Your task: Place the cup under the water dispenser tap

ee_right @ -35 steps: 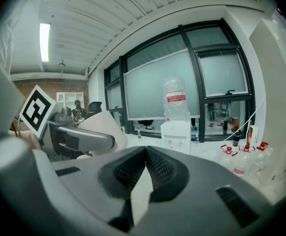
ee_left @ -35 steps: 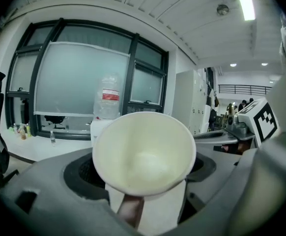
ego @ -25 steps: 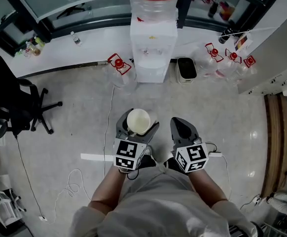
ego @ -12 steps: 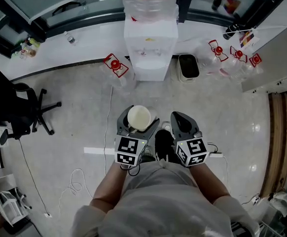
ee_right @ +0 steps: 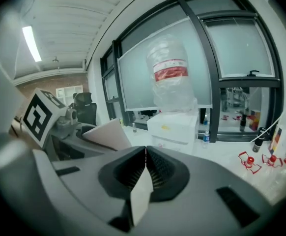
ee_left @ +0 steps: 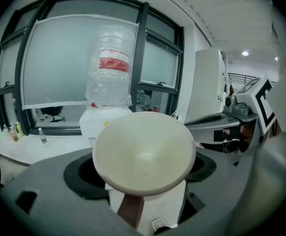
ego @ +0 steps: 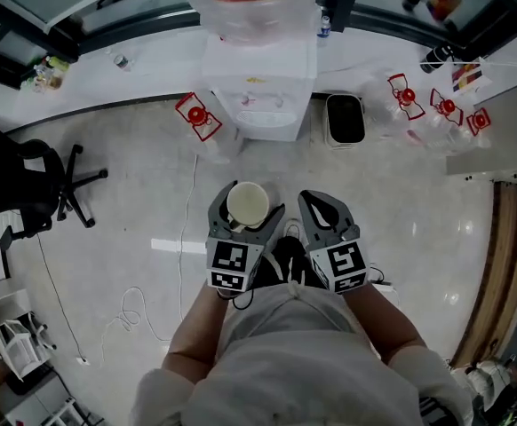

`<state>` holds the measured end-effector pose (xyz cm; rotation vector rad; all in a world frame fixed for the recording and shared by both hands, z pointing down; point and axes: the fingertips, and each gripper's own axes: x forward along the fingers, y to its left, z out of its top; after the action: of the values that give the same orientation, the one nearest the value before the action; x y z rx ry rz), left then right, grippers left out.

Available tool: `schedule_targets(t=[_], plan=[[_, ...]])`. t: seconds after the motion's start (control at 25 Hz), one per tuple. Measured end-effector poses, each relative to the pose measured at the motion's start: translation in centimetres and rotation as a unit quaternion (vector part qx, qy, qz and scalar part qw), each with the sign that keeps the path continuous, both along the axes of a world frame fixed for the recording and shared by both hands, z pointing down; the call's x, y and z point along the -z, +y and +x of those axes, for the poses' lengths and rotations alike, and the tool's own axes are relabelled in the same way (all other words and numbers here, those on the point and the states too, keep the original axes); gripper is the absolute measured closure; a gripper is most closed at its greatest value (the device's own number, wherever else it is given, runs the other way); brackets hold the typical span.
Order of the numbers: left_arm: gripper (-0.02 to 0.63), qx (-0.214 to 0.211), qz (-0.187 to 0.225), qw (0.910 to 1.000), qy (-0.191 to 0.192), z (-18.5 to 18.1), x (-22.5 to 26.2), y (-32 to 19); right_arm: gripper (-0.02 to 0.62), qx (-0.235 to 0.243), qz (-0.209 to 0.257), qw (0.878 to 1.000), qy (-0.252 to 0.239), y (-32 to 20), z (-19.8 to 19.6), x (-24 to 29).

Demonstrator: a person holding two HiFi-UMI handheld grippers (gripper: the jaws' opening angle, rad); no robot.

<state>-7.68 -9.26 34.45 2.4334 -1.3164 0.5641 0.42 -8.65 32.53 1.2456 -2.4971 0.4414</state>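
Head view: my left gripper clasps the cup upright, right gripper pinched together, empty | floor between us and water dispenser, black bin beside it | dispenser nearer than a second ago.

right tool, jaws together, water dispenser ahead; cup at left
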Motion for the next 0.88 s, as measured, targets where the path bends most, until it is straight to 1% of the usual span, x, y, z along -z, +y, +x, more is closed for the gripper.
schedule_targets(t=[0.2, 0.36, 0.48, 0.6, 0.72, 0.88], plan=[[0.156, 0.001, -0.018, 0.9998, -0.012, 1.4, -3.7, -2.7, 0.568, 0.006, -0.021, 1.0, 0.007, -3.2, 1.5, -3.3], [0.156, -0.005, -0.028, 0.9994, -0.018, 1.6, -7.5, -5.0, 0.568, 0.007, -0.033, 0.999, 0.018, -5.3, 1.9, -6.8], [0.156, -0.017, -0.031, 0.999, -0.029, 1.7, -9.9, -6.6, 0.568, 0.002, -0.035, 0.999, 0.025, -6.9, 1.8, -9.4], [0.156, -0.03, -0.035, 0.9985, -0.03, 2.2, -12.3, -8.0, 0.568, 0.006, -0.054, 0.998, 0.024, -7.9, 1.5, -12.1], [0.156, -0.034, -0.041, 0.9983, -0.023, 2.4, -15.4, -9.3, 0.568, 0.011, -0.071, 0.997, 0.02, -8.7, 1.0, -15.0], [0.156, -0.035, -0.033, 0.9984, -0.029, 2.0, -20.1, -11.5, 0.568, 0.019, -0.07, 0.997, 0.021, -10.2, 0.0, -18.8]])
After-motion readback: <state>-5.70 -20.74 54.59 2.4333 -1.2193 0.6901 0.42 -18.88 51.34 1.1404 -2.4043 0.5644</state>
